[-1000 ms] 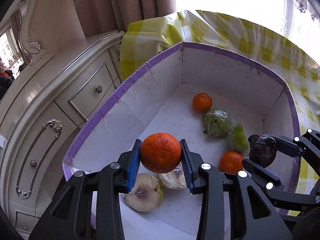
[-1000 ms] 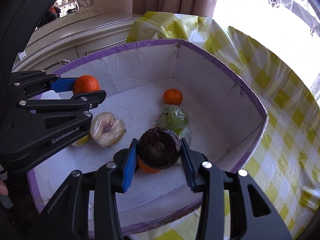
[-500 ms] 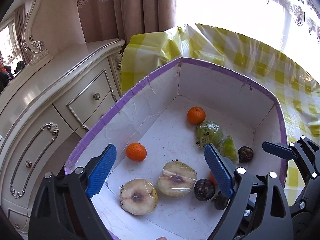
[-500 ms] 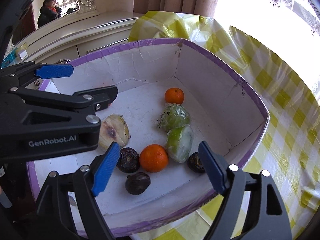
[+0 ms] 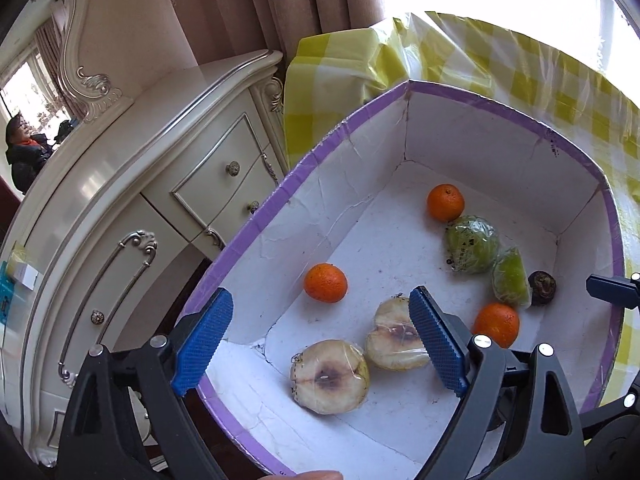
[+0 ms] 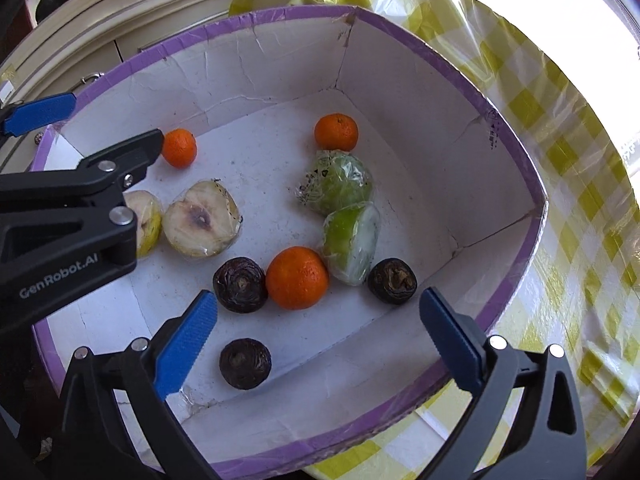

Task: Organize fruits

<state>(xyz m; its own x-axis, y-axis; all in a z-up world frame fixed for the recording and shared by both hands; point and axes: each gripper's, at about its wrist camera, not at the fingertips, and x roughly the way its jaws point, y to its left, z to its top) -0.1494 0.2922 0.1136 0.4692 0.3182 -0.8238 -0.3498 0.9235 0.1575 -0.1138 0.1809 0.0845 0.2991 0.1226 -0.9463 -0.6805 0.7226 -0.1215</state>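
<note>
A white box with a purple rim (image 5: 344, 132) (image 6: 516, 176) holds the fruit. Three oranges lie in it: one by the left wall (image 5: 325, 282) (image 6: 179, 147), one at the back (image 5: 445, 202) (image 6: 336, 132), one near the front (image 6: 297, 278). Two wrapped pale apple halves (image 5: 329, 376) (image 6: 201, 219), two wrapped green halves (image 6: 336, 188) and three dark round fruits (image 6: 240, 285) lie among them. My left gripper (image 5: 320, 344) is open and empty above the box's near left. My right gripper (image 6: 316, 344) is open and empty above its near edge.
The box stands on a yellow checked tablecloth (image 6: 580, 208). A cream dresser with drawers (image 5: 132, 208) stands close to the box's left side. Curtains (image 5: 280, 8) and a bright window are behind.
One second ago my left gripper held an orange and my right a dark fruit. Both opened and the fruits now lie in the box. Both grippers have drawn back and up.
</note>
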